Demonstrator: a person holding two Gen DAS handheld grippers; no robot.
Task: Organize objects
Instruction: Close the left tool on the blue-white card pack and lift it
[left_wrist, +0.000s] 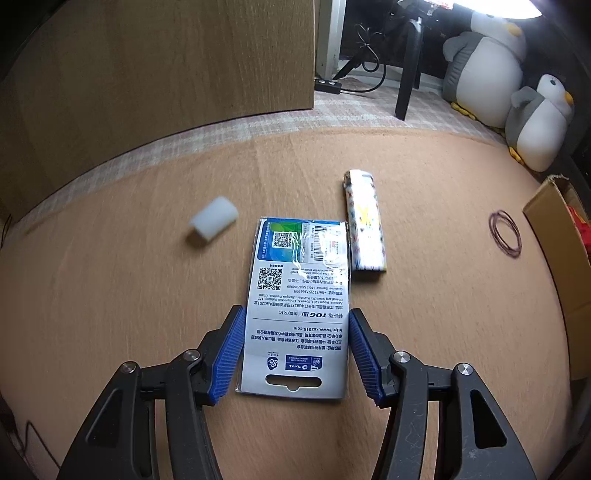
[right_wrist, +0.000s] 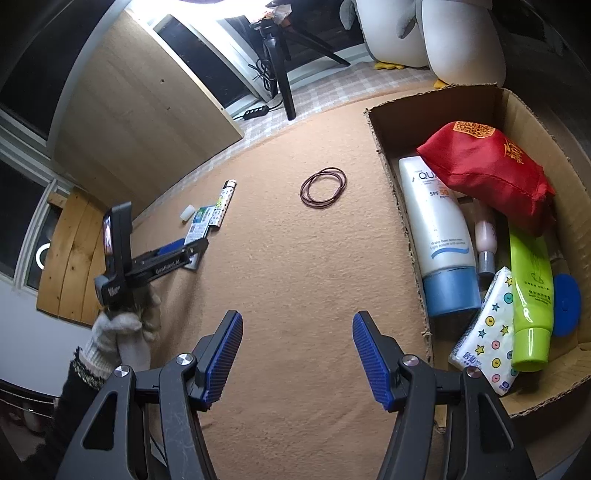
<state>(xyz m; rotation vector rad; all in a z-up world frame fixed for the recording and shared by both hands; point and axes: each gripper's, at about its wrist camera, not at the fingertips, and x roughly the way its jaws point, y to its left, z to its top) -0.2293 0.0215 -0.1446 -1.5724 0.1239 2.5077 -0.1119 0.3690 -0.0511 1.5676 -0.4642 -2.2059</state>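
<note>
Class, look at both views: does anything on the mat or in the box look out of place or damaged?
Four small things lie loose on the mat outside the cardboard box: a packet, a lighter, a white foam piece and rubber bands. The box's cut edge is ragged. Nothing is spilled.

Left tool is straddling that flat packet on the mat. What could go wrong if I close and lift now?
1. The packet lies flat and thin, so the left tool may slide over its edges or buckle it instead of gripping.
2. The lighter lies right against the packet's far corner; dragging the packet could knock it.
3. The cardboard box is already crowded, so the packet may snag going in.
</note>
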